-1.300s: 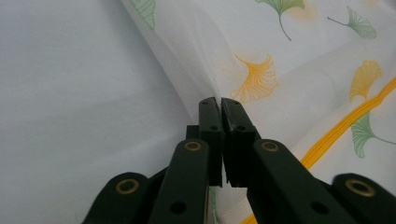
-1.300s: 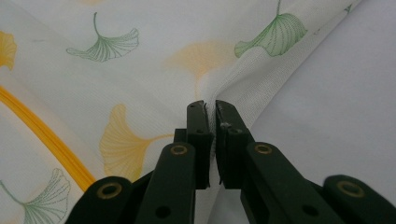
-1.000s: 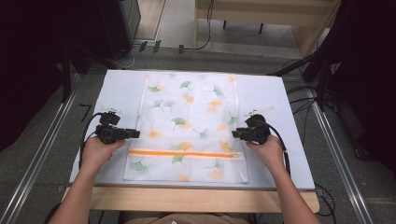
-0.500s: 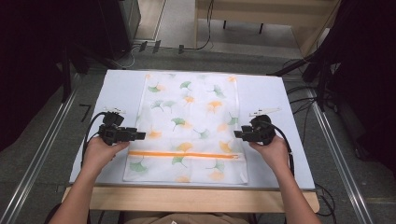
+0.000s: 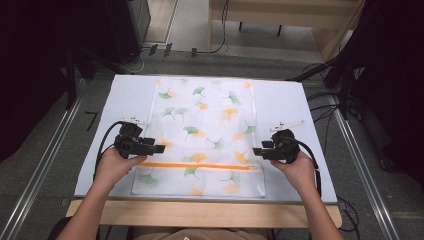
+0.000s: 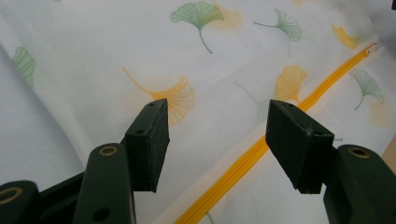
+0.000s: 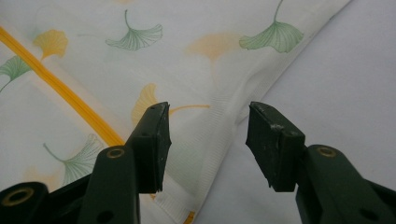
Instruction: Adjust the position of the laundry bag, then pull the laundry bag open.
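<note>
A white mesh bag (image 5: 210, 125) printed with green and orange ginkgo leaves lies flat on the white table (image 5: 285, 100). An orange zipper (image 5: 200, 165) runs across its near part. My left gripper (image 5: 159, 148) sits at the bag's left edge just above the zipper, open, its jaws over the fabric (image 6: 116, 46) with the zipper (image 6: 243, 158) passing under one jaw. My right gripper (image 5: 256, 151) is at the bag's right edge near the zipper's end, also open. Its jaws straddle the bag's hem (image 7: 224, 121), with bare table (image 7: 345, 70) on one side and the zipper (image 7: 70, 93) on the other.
The table's wooden front edge (image 5: 200, 212) lies close to the person. Metal rails (image 5: 45, 165) run along the floor on both sides. Cables (image 5: 325, 107) trail on the floor at the right, and a wooden bench (image 5: 280, 15) stands behind.
Both hands have drifted slightly toward the near edge of the table, the right one also a little to the right. The bag has not moved.
</note>
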A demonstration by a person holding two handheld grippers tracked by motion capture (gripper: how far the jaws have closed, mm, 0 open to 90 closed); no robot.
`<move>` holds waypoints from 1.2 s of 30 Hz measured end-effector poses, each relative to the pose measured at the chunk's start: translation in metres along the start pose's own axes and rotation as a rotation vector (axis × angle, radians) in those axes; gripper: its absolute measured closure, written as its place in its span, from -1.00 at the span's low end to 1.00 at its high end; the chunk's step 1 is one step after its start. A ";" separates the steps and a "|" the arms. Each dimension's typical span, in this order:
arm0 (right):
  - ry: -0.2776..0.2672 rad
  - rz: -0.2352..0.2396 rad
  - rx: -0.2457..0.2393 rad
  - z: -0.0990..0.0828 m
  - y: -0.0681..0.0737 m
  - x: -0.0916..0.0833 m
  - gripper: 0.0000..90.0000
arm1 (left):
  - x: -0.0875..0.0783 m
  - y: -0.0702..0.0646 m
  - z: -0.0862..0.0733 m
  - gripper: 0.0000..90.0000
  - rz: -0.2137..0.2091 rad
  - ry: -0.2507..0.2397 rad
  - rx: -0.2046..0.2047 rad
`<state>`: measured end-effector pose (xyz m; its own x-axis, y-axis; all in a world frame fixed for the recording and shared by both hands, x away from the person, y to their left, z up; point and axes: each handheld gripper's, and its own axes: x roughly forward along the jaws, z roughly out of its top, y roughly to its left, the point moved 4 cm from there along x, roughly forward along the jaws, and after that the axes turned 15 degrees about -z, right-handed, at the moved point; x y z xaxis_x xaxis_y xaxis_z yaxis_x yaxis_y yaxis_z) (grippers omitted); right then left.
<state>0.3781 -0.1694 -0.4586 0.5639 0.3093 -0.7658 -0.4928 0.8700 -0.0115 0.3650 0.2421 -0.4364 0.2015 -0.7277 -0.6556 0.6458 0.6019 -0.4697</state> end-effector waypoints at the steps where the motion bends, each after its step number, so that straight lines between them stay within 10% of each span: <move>1: -0.005 0.000 -0.004 0.000 0.001 -0.001 0.12 | 0.001 -0.002 0.001 -0.11 -0.004 0.000 0.004; 36: 0.037 -0.004 0.011 -0.034 0.012 -0.016 0.36 | 0.055 -0.050 0.025 -0.15 -0.093 0.066 0.138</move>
<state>0.3401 -0.1770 -0.4681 0.5407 0.2916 -0.7891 -0.4832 0.8755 -0.0075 0.3626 0.1637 -0.4341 0.0903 -0.7522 -0.6527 0.7553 0.4789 -0.4474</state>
